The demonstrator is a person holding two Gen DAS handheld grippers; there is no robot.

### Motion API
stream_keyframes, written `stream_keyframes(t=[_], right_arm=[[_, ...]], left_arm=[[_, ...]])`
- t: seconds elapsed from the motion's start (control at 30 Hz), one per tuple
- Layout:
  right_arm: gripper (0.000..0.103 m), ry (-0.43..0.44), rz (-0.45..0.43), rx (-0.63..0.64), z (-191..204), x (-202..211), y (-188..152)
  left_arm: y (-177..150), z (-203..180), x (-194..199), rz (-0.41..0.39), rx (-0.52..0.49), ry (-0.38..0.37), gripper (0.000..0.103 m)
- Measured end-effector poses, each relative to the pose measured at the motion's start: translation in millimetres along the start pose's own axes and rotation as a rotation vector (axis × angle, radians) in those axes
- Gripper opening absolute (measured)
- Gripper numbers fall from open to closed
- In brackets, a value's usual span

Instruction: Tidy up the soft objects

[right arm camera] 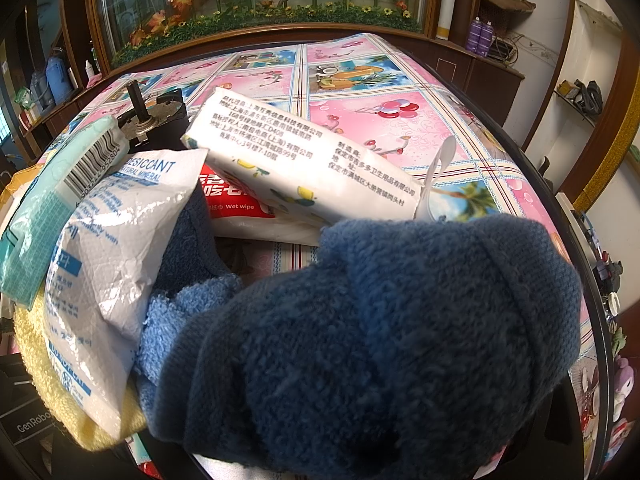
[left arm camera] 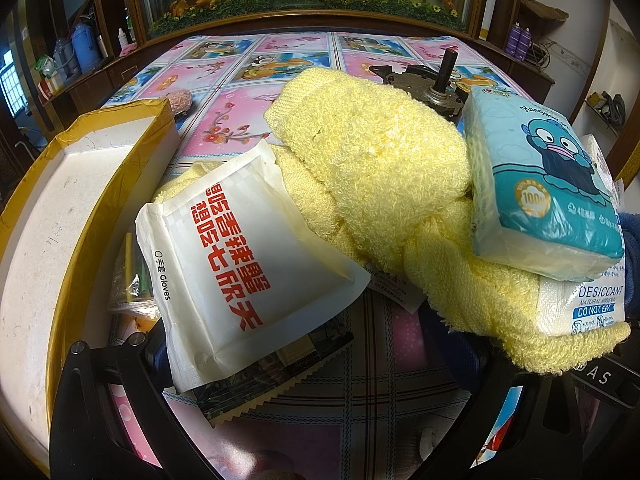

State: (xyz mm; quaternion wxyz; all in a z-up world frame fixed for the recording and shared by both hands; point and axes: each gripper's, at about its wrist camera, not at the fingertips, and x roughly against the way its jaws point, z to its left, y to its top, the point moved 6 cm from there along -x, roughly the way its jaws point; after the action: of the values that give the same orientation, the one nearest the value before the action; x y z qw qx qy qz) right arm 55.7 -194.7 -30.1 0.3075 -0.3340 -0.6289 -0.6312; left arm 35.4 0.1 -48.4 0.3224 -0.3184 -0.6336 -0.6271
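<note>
Left wrist view: yellow towel heaped mid-desk, tissue pack on its right side, glove packet against its left. Left tool spread wide. Right tool's grip: cannot tell, hidden under blue towel.

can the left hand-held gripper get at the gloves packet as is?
Probably yes. The gloves packet lies on top of the pile, its near edge between the left hand-held gripper fingers, nothing covering it. Only its far corner tucks against the yellow towel.
</note>
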Motion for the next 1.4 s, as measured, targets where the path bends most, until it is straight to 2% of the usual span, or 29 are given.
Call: stream_keyframes(t=[0.27,0.53,0.6,0.67,0.8,0.9,1.0,1.03,1.13,1.27,1.33,1.4], right_arm=[[0.103,-0.002,0.001,0.0,0.1,0.3,-0.2],[0.103,-0.023,0.003,-0.037,4.0,1.8,-2.0],[0.103,-0.033,0.027,-0.063,-1.6,7.7,-8.7],[0.103,-0.028,0.065,-0.051,-0.3,9.1,-11.1],[0.103,0.019,0.08,0.023,4.6,14.0,-18.8],[0.103,0.038,0.119,0.062,4.4,17.4,-25.5],[0.102,0.01,0.162,0.063,-4.5,24.4,-30.7],[0.102,0.001,0.148,0.054,-9.2,31.0,-30.5],[0.102,0.001,0.034,0.043,-20.3,69.1,-25.3],[0.103,0.071,-0.218,0.014,-20.8,131.0,-8.7],[0.102,0.145,-0.233,0.002,-11.5,137.5,1.2],[0.102,0.229,-0.165,-0.005,5.9,129.1,11.7]], left_arm=[[-5.7,0.4,-0.5,0.021,0.024,0.014,0.103],[-8.4,-4.8,5.1,0.035,-0.006,0.0,0.103],[-10.6,-6.3,7.6,0.054,-0.031,-0.021,0.103],[-14.7,-5.5,17.4,0.058,-0.04,-0.075,0.096],[-21.7,14.2,60.3,-0.026,0.002,-0.158,0.096],[-19.5,35.3,95.7,-0.108,0.025,-0.183,0.096],[-15.8,59.0,124.6,-0.17,0.061,-0.228,0.096],[-14.3,67.1,132.2,-0.19,0.068,-0.233,0.096],[-10.0,91.7,149.3,-0.246,0.088,-0.231,0.096],[-5.7,113.3,152.0,-0.272,0.127,-0.243,0.096],[-6.5,110.8,148.3,-0.261,0.113,-0.241,0.096],[-10.9,101.9,144.7,-0.239,0.073,-0.235,0.096]])
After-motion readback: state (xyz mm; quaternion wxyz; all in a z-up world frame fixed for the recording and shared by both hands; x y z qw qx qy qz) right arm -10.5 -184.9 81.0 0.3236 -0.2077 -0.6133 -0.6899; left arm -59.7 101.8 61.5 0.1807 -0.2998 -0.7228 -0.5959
